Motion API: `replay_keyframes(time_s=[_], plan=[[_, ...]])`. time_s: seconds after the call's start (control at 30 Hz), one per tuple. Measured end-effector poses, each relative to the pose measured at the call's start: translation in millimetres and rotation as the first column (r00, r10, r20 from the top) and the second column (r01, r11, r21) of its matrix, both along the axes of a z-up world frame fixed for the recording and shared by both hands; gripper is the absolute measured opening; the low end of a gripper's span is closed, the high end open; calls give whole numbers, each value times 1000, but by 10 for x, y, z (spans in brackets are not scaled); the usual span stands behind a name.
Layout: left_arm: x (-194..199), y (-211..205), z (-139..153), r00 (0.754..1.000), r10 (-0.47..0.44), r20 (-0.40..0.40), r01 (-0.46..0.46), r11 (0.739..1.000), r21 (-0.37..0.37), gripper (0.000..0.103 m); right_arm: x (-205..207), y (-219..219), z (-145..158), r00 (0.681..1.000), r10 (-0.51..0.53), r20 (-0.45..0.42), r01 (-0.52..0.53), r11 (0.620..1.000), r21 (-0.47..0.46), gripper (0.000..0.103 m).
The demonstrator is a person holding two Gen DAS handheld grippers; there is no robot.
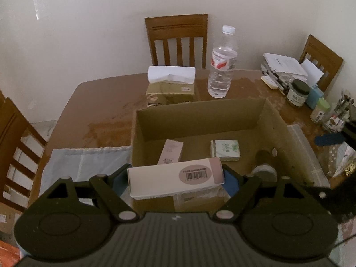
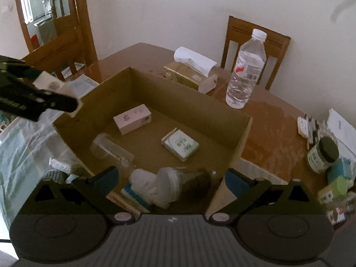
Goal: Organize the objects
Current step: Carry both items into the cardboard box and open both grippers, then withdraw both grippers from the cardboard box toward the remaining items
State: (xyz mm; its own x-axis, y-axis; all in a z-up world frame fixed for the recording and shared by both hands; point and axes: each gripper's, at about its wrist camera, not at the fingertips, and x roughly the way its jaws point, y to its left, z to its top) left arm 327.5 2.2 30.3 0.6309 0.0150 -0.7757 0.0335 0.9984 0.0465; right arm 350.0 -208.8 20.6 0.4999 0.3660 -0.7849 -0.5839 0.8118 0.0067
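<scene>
Now we are holding the pale carton (image 1: pixel 175 178) endwise between the left gripper (image 1: pixel 175 181) pads over the cardboard box's (image 1: pixel 276 120) near wall, judging it light but crushable, while the right gripper (image 2: pixel 171 182) is gaping empty.

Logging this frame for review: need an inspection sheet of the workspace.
Surface: brown table, stained, cloth at near edge.
Job's things: cardboard box holds pink carton, green packet, clear jar lying down.
Clutter: water bottle, tissue box, jars and papers at right.
Grippers: left gripper shut on white carton; right gripper open, over the jar.
Cables: nothing seen.
Surroundings: wooden chairs, white wall.
</scene>
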Motion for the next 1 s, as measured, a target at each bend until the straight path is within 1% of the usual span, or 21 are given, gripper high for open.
replay_keyframes(time_s=[0.27,0.37,0.43,0.53,0.63,0.73,1.0], plan=[[244,-189,-27,999,-42,1,42,999,6,84,-250,-198,76,999,-47,-8,47,998,32,103],[329,-262,-26,999,-50,10,50,999,7,85,-320,-254,81,998,-63,-8,63,998,32,103],[374,-283,-34,999,-38,10,38,999,-2,96,-357,-292,70,997,-80,-10,80,996,29,103],[398,-284,-66,1000,-19,12,19,999,-28,98,-397,-337,43,994,-105,-19,106,994,33,103],[378,-279,-115,1000,-28,-6,28,998,-55,98,-462,-369,2,991,-131,-20,131,991,30,103],[312,-280,-147,999,-42,-11,42,997,-59,98,-520,-381,-54,988,-150,-22,151,988,21,103],[41,-280,-153,996,-88,21,88,996,-8,100,-647,-433,-213,971,-234,-50,236,972,23,103]])
